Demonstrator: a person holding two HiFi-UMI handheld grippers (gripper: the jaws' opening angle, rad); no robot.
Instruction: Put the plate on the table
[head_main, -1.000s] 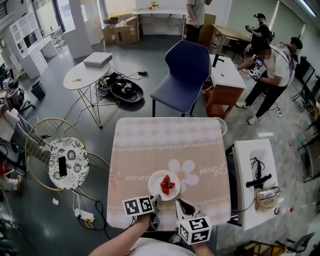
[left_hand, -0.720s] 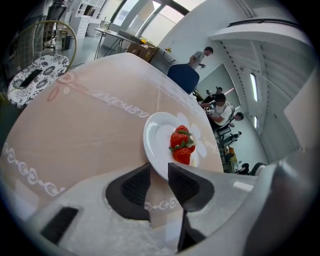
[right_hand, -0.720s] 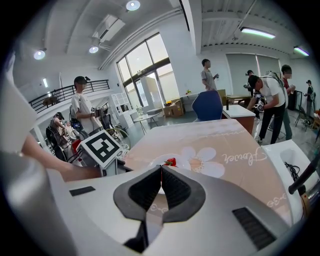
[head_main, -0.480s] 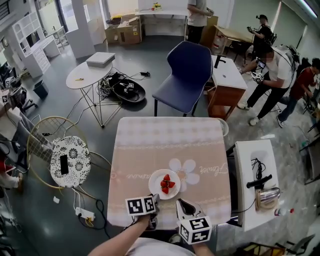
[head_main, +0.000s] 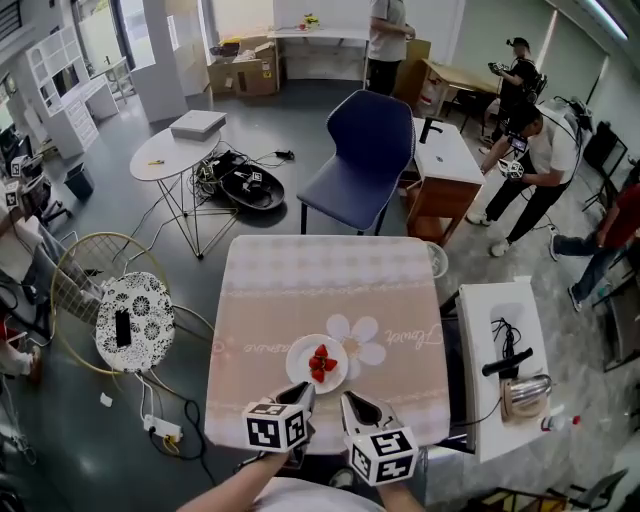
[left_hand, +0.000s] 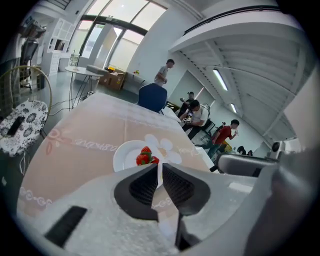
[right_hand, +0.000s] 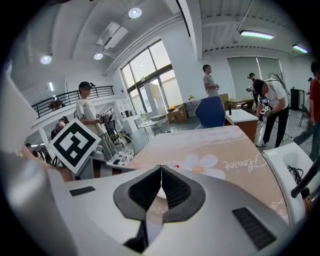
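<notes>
Left tongs (left_hand: 159, 168) have just been closing, empty, slightly ajar; right tongs (right_hand: 161, 168) clenched.

A blue chair (head_main: 362, 160) is standing on the grey floor. To its left, a round white side table (head_main: 160, 160) is carrying a flat white box (head_main: 196, 123). A dark phone (head_main: 122, 328) is lying on a patterned cushion (head_main: 145, 305) in a wire chair (head_main: 75, 262). At the right, a person in a white shirt (head_main: 548, 145) is bending forward, and a metal kettle (head_main: 524, 393) is sitting on a white cabinet (head_main: 497, 320).
</notes>
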